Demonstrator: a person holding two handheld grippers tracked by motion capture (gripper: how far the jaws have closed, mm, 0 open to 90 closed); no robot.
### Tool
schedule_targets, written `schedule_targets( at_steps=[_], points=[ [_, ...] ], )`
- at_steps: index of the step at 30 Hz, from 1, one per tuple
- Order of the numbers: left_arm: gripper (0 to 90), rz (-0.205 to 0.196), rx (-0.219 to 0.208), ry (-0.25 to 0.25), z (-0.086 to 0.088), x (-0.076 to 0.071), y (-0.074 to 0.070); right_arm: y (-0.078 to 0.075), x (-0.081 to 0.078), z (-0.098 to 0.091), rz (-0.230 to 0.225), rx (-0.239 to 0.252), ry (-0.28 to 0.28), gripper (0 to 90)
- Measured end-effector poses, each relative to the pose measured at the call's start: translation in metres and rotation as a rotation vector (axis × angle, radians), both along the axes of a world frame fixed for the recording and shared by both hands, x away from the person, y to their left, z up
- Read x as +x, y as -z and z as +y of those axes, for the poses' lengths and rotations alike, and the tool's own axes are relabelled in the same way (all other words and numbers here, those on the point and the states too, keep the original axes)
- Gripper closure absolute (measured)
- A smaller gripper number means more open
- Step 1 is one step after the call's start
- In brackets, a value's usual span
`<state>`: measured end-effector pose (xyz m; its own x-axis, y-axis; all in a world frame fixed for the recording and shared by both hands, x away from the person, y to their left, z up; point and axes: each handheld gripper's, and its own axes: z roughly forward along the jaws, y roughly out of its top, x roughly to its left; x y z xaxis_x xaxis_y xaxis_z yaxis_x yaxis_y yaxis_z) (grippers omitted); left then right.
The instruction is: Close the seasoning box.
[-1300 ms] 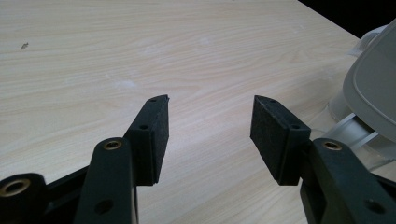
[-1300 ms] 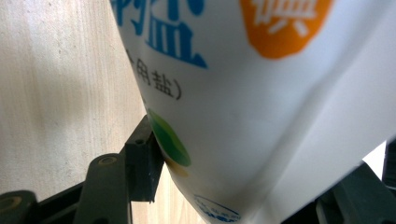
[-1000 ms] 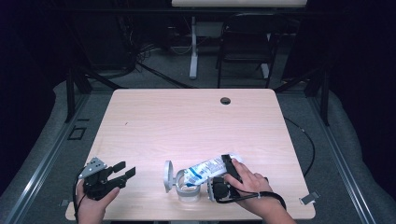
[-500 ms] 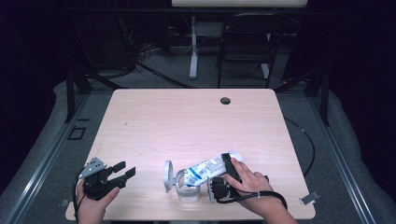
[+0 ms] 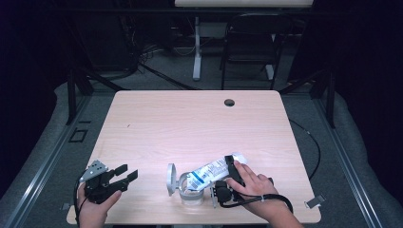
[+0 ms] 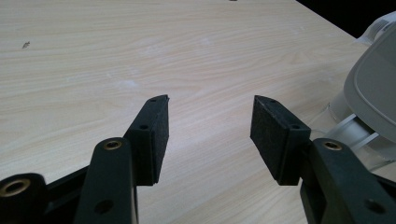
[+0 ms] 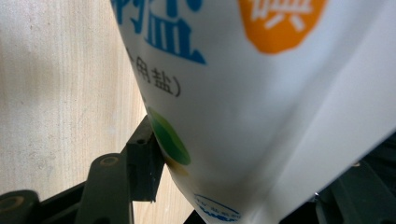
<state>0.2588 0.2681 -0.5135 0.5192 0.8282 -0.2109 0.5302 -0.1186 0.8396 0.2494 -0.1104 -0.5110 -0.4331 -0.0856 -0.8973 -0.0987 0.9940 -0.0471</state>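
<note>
Now my right hand-held gripper (image 5: 227, 176) pinches the bag (image 5: 209, 171), tilted down-left over the jar (image 5: 191, 192); left hand-held gripper (image 5: 124, 175) spread, idle.

The pouch (image 7: 261, 93) is white with blue lettering, an orange badge and a green spot (a blue ring mark sits near its lower edge). The jar (image 5: 190, 190) looks clear, its lid (image 5: 170, 179) pale grey. The table (image 5: 190, 128) is light wood grain.
</note>
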Motion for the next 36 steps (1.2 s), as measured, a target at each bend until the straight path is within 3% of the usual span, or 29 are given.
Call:
schedule_targets(
  at_steps=[36],
  points=[
    [47.5,-0.002,-0.005,-0.006,0.0015,0.0005,0.0012,-0.0052,0.0003,0.0042,-0.043,-0.085,-0.033,41.8]
  ],
)
